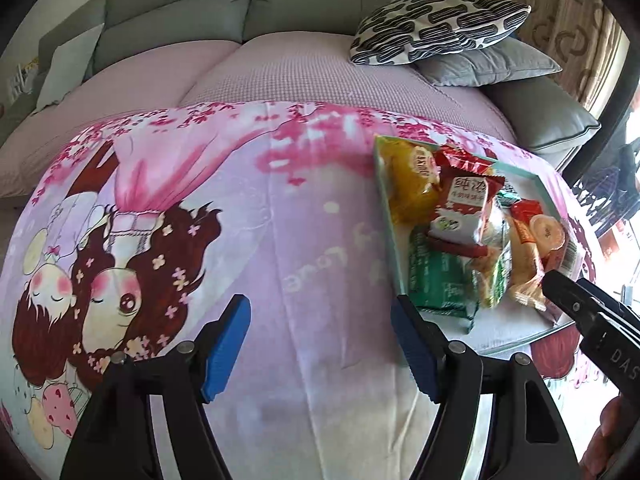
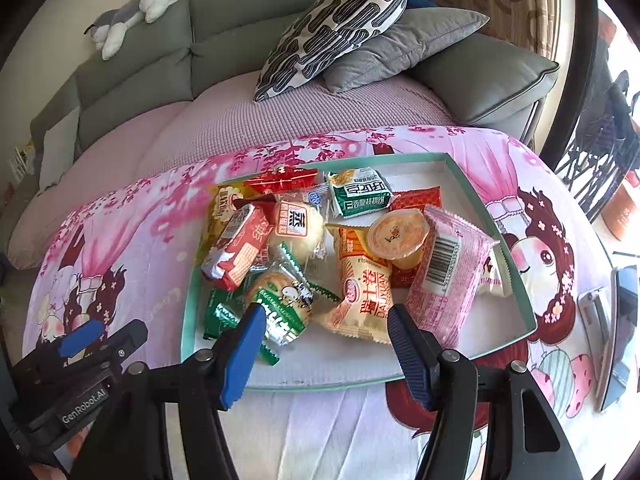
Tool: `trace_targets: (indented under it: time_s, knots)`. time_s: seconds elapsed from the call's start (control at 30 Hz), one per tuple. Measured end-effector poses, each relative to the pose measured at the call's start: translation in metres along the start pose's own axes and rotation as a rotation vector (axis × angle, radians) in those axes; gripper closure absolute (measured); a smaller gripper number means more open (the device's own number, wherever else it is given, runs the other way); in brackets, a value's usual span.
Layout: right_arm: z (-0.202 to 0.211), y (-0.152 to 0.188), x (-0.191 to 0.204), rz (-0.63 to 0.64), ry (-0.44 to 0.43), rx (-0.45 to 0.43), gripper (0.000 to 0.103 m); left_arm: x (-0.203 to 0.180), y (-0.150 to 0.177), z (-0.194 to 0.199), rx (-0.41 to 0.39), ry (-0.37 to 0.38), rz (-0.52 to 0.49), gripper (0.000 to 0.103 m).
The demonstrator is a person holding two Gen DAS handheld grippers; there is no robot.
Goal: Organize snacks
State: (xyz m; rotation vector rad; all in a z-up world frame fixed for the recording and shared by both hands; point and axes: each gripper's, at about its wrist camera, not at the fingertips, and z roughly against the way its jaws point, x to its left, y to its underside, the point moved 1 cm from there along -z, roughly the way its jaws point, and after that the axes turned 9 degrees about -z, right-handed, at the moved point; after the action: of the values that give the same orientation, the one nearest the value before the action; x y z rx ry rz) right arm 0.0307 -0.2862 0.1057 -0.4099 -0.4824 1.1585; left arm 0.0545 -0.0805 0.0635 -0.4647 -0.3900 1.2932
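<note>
A shallow teal-rimmed tray point(image 2: 472, 184) on a pink cartoon cloth holds several wrapped snacks. Among them are a pink barcode packet point(image 2: 444, 276), an orange jelly cup point(image 2: 396, 236), a cream roll packet point(image 2: 364, 300), a green cookie packet point(image 2: 280, 300) and a red-and-white packet point(image 2: 236, 248). My right gripper point(image 2: 326, 316) hangs open above the tray's near side, its pads touching nothing. My left gripper point(image 1: 320, 312) is open and empty over bare cloth, just left of the tray point(image 1: 390, 224). Each gripper shows in the other's view: the left gripper point(image 2: 92, 336) and the right gripper point(image 1: 568, 292).
Behind the cloth stands a grey sofa point(image 2: 224, 44) with a patterned pillow point(image 2: 336, 28), a grey cushion point(image 2: 404, 48) and a plush toy point(image 2: 132, 12). A dark flat device point(image 2: 616, 332) lies at the cloth's right edge. A black metal chair point(image 2: 600, 152) stands at far right.
</note>
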Motion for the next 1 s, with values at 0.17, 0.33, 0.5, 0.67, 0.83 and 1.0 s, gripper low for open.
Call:
trace_targets:
  time_s: [0.17,0.33,0.5,0.67,0.83,1.0]
  knots:
    - [0.003,0.014,0.010,0.009,0.013,0.003,0.036,0.007,0.013,0.003,0.012,-0.028,-0.008,0.029]
    - [-0.001,0.023,0.013,0.035,0.036,-0.004,0.033,0.012,0.018,0.007,0.005,-0.094,-0.004,0.029]
    - [-0.009,0.033,0.014,0.064,0.052,0.008,0.011,0.019,0.023,0.004,0.030,-0.118,0.024,0.024]
    - [-0.015,0.040,0.016,0.096,0.056,0.024,0.000,0.021,0.027,0.004,0.042,-0.208,0.020,0.021]
    - [-0.010,0.043,0.019,0.116,0.049,0.016,0.000,0.019,0.030,0.005,0.049,-0.207,0.006,0.019]
    - [-0.008,0.043,0.016,0.107,0.049,0.015,0.000,0.018,0.034,0.008,0.038,-0.183,0.020,0.008]
